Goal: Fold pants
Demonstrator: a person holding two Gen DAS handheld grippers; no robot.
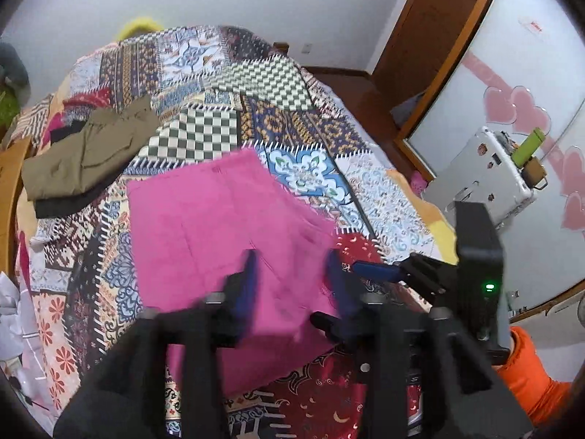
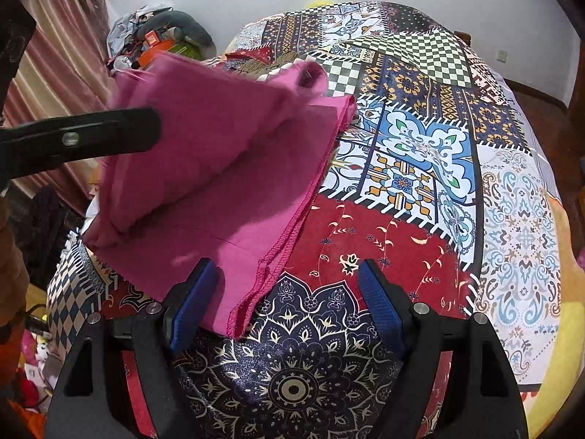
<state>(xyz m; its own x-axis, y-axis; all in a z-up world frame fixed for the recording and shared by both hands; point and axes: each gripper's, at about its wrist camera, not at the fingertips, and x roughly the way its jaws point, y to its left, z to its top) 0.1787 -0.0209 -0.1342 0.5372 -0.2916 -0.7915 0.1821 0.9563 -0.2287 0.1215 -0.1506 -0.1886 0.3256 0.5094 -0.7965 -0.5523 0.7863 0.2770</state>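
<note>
The pink pants (image 1: 219,241) lie folded on the patterned bedspread (image 1: 310,128). My left gripper (image 1: 292,274) hovers over their near part, jaws apart, nothing between the blue pads. In the right wrist view the pants (image 2: 226,153) lie bunched at the left, their stitched hem near the left pad. My right gripper (image 2: 289,292) is open and empty just above the bedspread (image 2: 420,168), at the pants' near right edge. The right gripper also shows in the left wrist view (image 1: 376,270), and a black part of the left gripper (image 2: 80,139) shows in the right wrist view.
An olive garment (image 1: 87,153) on dark cloth lies at the bed's far left. A wooden wardrobe with a mirrored door (image 1: 530,109) stands on the right. A pile of clutter (image 2: 157,40) and a curtain (image 2: 55,55) are beyond the bed's left side.
</note>
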